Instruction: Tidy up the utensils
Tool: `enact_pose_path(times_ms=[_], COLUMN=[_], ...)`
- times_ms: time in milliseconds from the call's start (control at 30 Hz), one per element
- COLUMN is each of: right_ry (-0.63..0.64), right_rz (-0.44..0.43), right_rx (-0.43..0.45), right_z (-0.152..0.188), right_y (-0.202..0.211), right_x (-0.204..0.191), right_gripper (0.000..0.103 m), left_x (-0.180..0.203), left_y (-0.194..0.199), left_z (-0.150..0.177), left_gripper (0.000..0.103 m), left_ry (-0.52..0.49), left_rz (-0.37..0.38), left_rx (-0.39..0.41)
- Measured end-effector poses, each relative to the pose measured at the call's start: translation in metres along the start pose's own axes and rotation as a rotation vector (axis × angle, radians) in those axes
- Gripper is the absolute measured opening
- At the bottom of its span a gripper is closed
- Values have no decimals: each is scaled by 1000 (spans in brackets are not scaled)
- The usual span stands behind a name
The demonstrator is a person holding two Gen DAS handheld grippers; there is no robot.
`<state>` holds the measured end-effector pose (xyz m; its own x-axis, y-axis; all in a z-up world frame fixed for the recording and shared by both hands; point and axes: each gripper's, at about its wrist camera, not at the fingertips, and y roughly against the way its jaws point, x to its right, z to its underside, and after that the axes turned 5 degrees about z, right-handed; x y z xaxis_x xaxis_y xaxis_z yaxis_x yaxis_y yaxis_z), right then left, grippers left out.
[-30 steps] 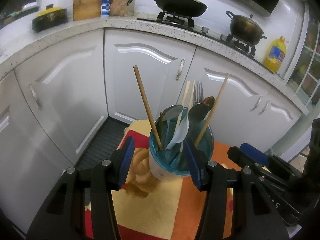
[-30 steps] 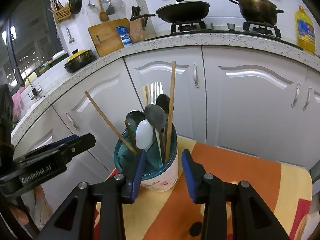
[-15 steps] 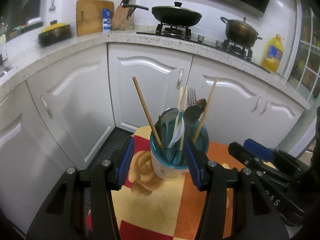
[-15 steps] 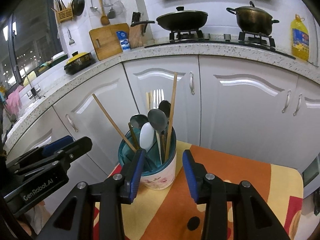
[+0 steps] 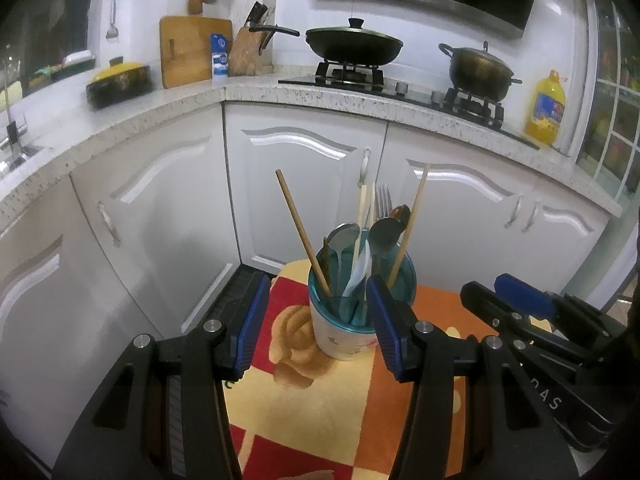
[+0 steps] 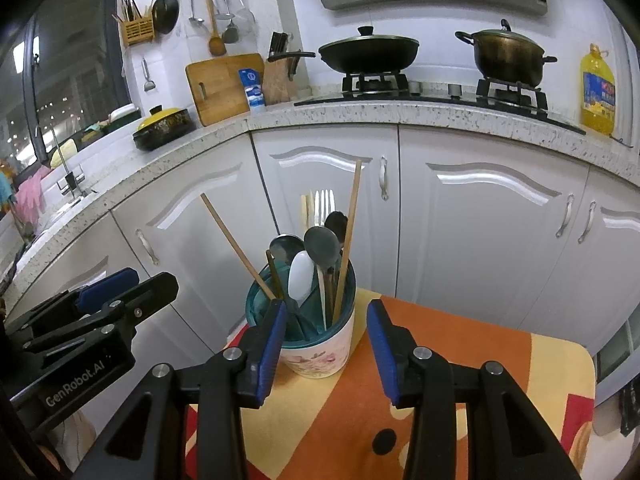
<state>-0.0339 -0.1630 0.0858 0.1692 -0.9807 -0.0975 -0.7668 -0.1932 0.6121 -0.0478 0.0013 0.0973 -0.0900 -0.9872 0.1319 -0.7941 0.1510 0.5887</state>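
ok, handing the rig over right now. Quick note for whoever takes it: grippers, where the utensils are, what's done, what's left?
Left gripper: open, empty, aimed at the utensil holder, not touching it.
Right gripper: open, empty, also short of the holder.
Utensil holder stands upright on the patterned cloth. In it: chopsticks, fork, metal spoons, white spoon.
Done: every utensil in view is already in the holder.
Left: no loose utensils visible on the cloth; what lies outside both views cannot be told, so check there before closing out.
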Motion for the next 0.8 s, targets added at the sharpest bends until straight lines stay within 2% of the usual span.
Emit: enact_pose_path(times_ms=[800], right_ry=[22], right_rz=[16], right_rx=[10], right_z=[7], right_y=[16], right_x=[-12], right_gripper=[41], left_x=[1], left_y=[19], left_z=[2], left_gripper=[50], left_ry=[-22], left_rz=[-38], left_rx=[31])
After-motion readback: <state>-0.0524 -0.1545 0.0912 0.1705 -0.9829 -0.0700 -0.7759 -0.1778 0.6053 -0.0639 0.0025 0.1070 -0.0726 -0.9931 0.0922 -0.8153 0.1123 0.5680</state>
